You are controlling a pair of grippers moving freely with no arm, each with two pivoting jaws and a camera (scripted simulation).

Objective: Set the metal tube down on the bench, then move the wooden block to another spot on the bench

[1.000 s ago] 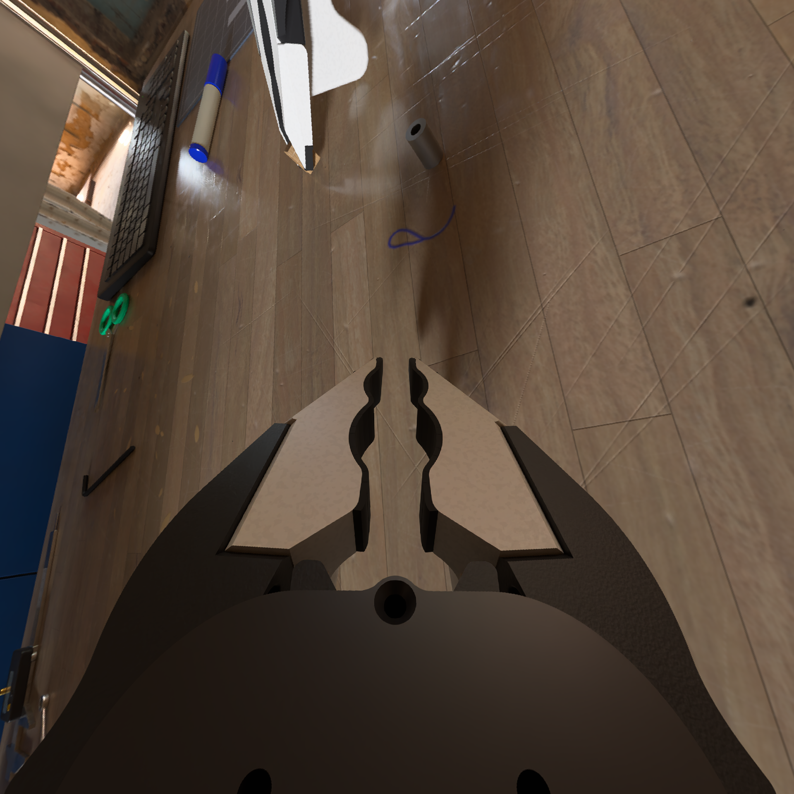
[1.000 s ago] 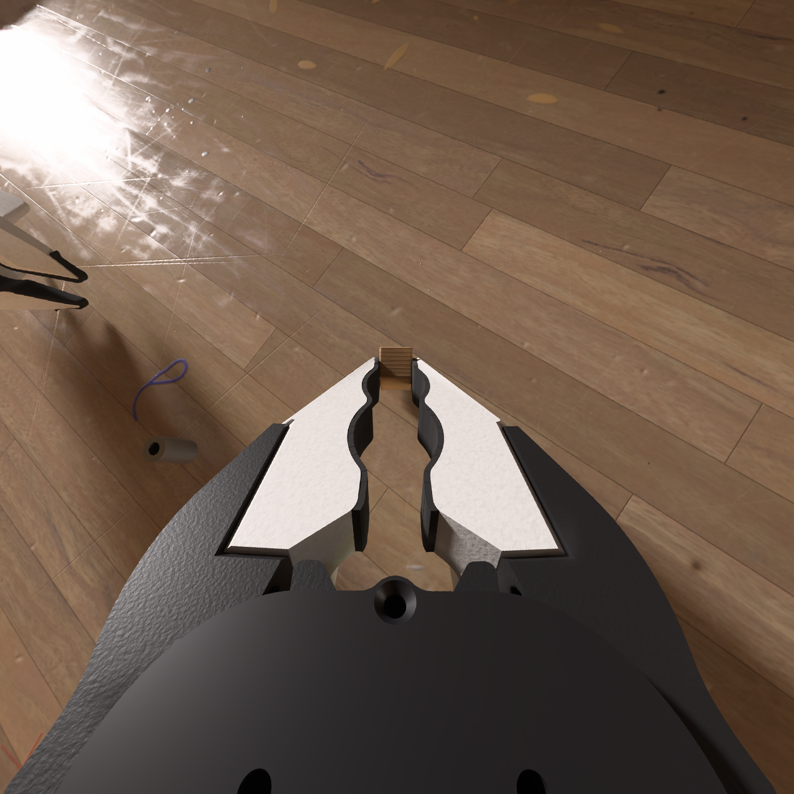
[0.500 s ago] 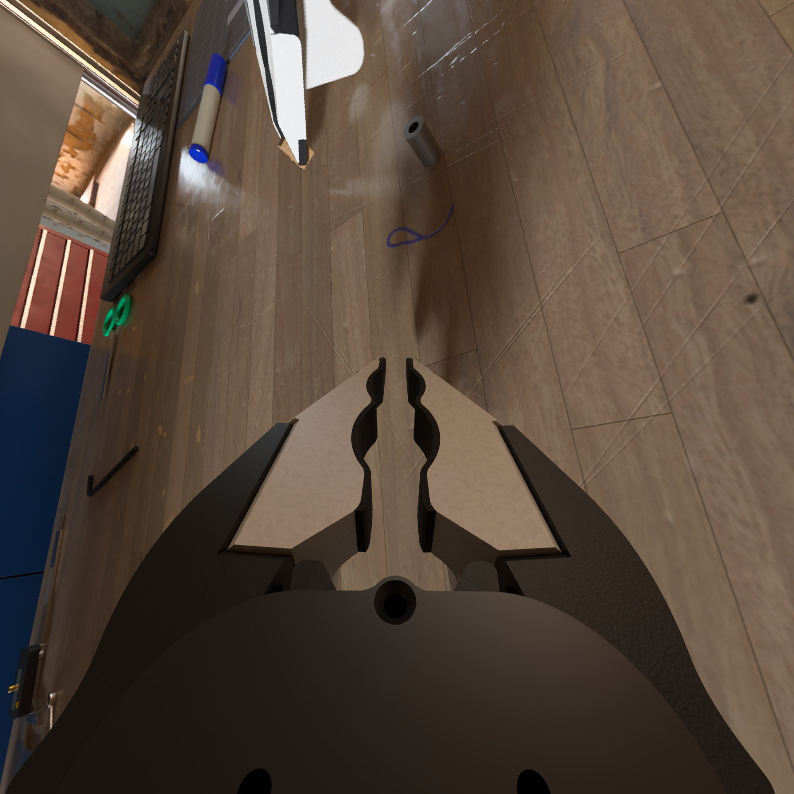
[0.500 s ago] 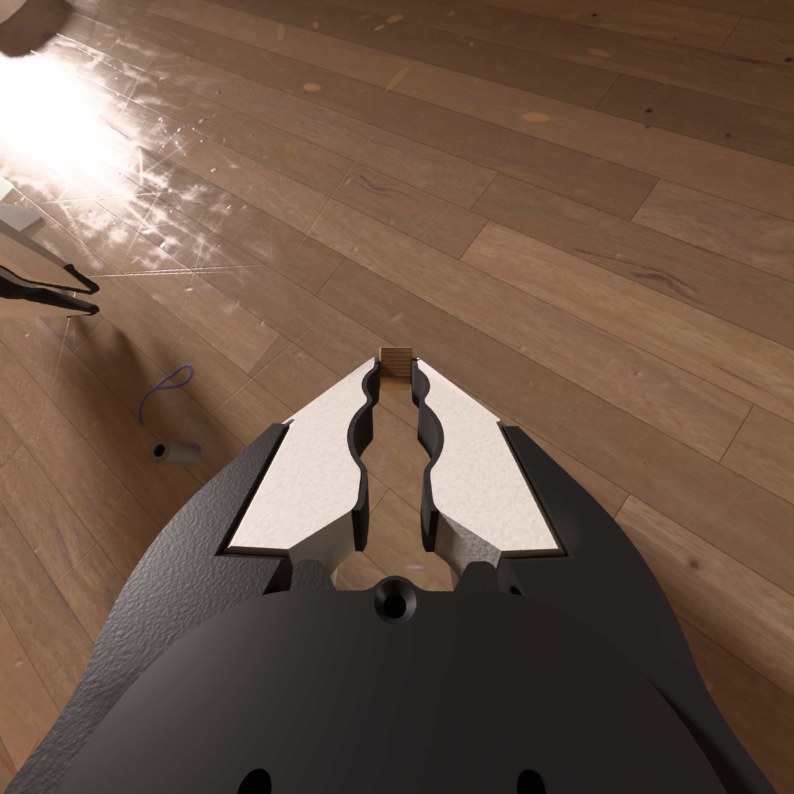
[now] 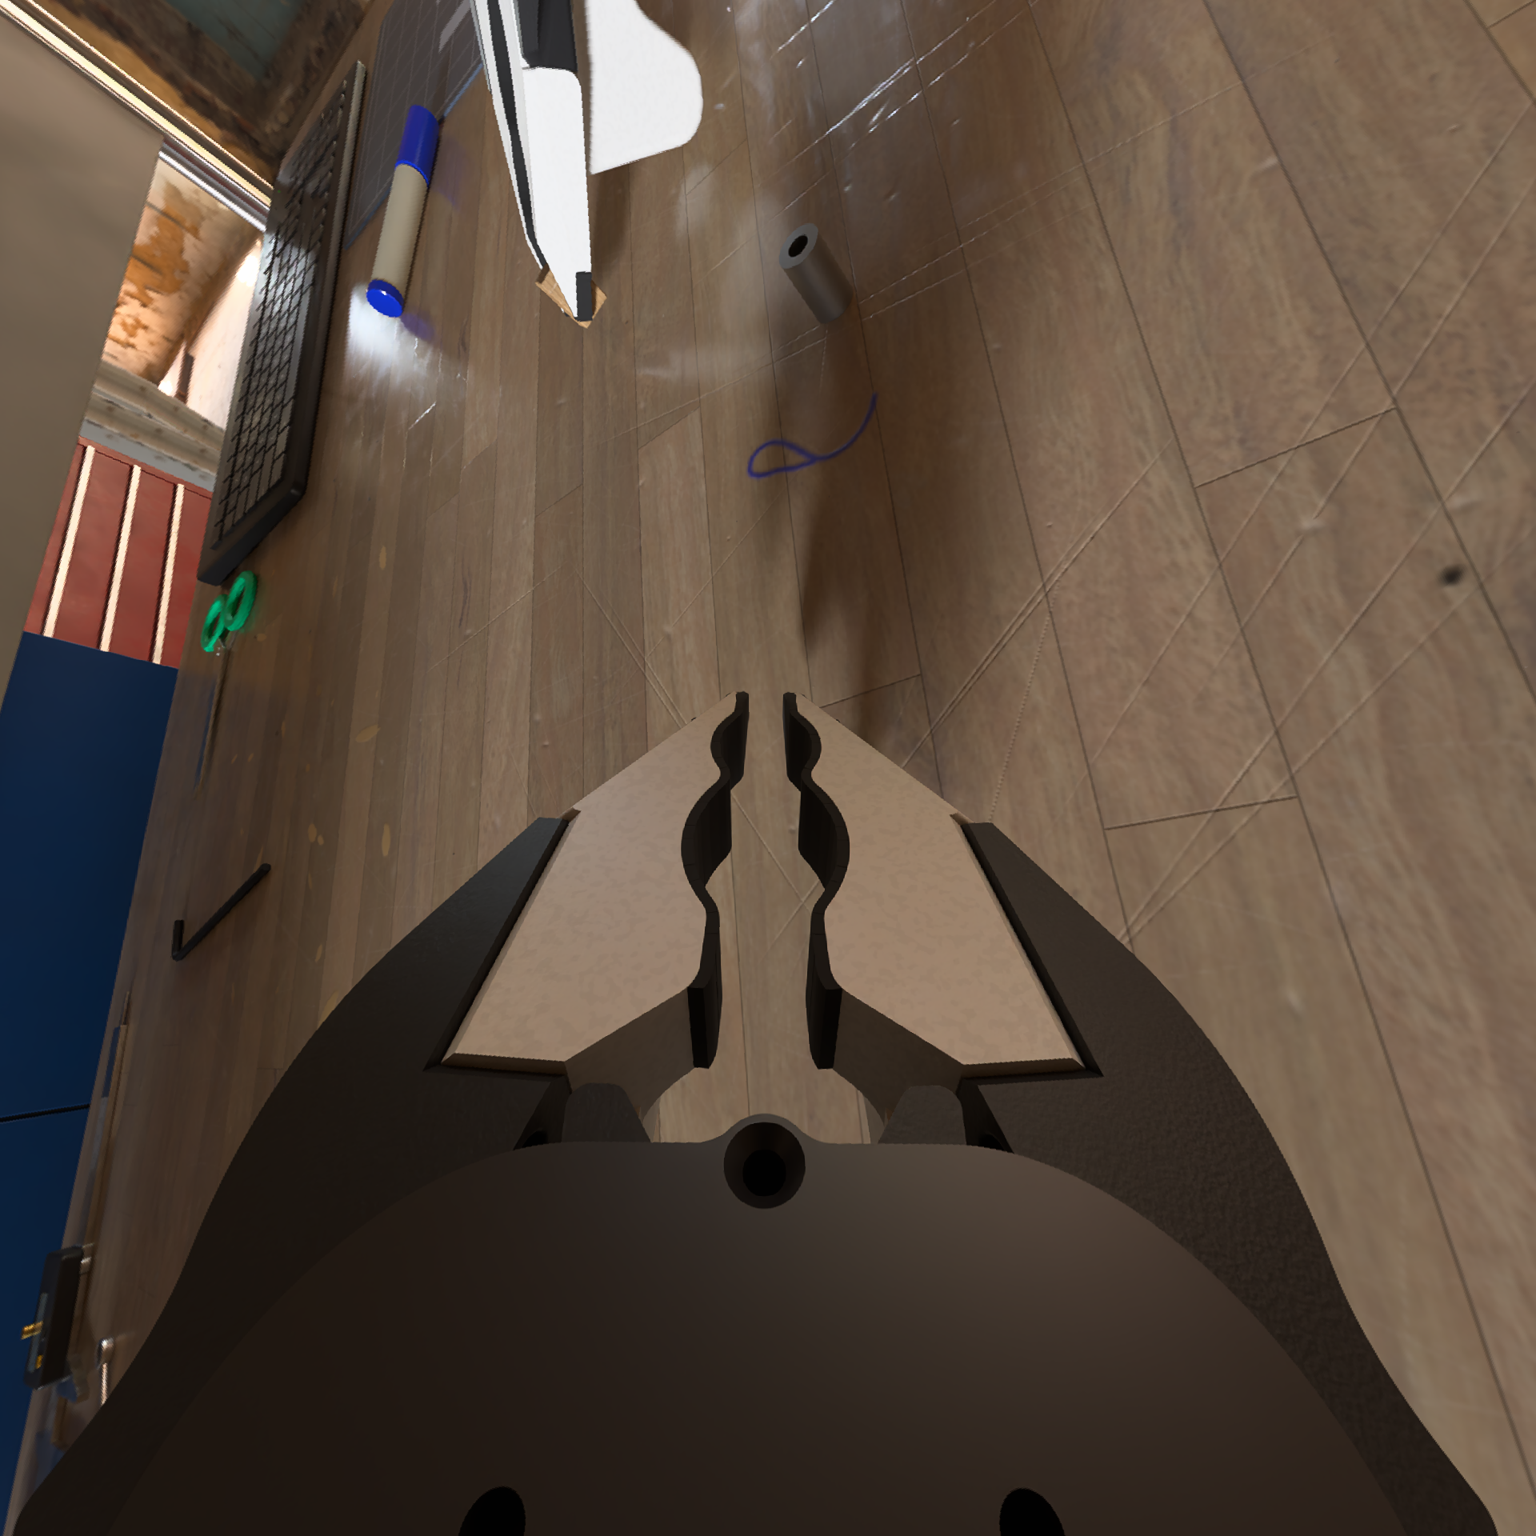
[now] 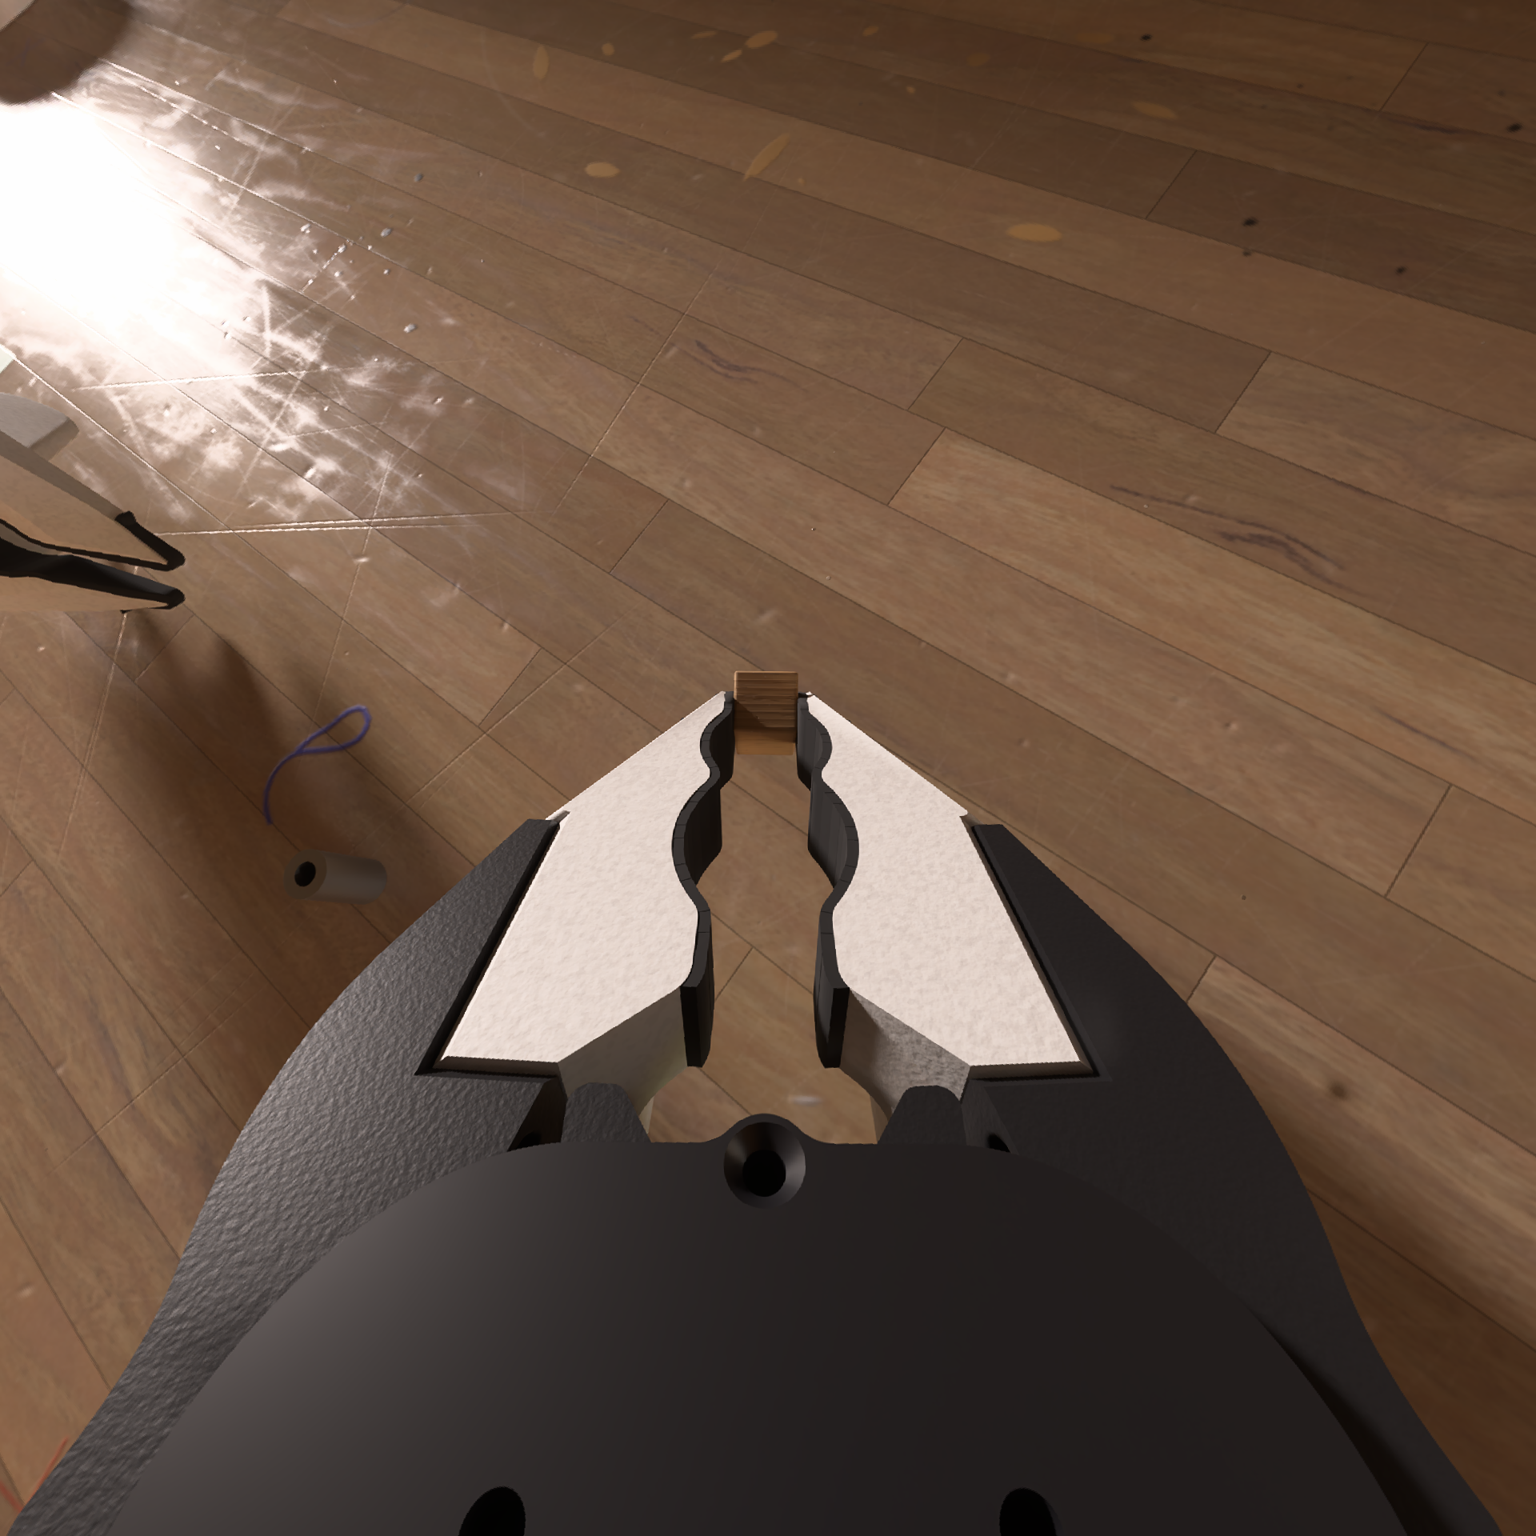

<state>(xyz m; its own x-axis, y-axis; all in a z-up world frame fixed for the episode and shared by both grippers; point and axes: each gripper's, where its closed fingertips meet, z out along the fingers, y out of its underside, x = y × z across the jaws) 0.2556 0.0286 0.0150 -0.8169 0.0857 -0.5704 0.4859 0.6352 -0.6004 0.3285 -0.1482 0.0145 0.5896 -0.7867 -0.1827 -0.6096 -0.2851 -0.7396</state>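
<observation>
The grey metal tube (image 5: 814, 274) lies on its side on the wooden bench (image 5: 1164, 416), free of both grippers; it also shows in the right wrist view (image 6: 337, 878). My left gripper (image 5: 765, 706) is empty and almost shut, with a thin gap between the fingertips, well short of the tube. My right gripper (image 6: 766, 706) is shut on the small wooden block (image 6: 765, 713), which is pinched at the fingertips. In the left wrist view, the right gripper's white fingers (image 5: 548, 166) come in from the top with the block (image 5: 555, 292) at their tips, left of the tube.
A blue loop of string (image 5: 806, 449) lies near the tube. A black keyboard (image 5: 283, 349), a blue-capped marker (image 5: 403, 216), green scissors (image 5: 228, 611) and a black hex key (image 5: 216, 914) lie along the bench's left edge. A blue cabinet (image 5: 75, 831) stands beyond.
My left gripper's fingertips have drawn closer together. My right gripper has shifted slightly over the bench with the block still held. The tube has not moved.
</observation>
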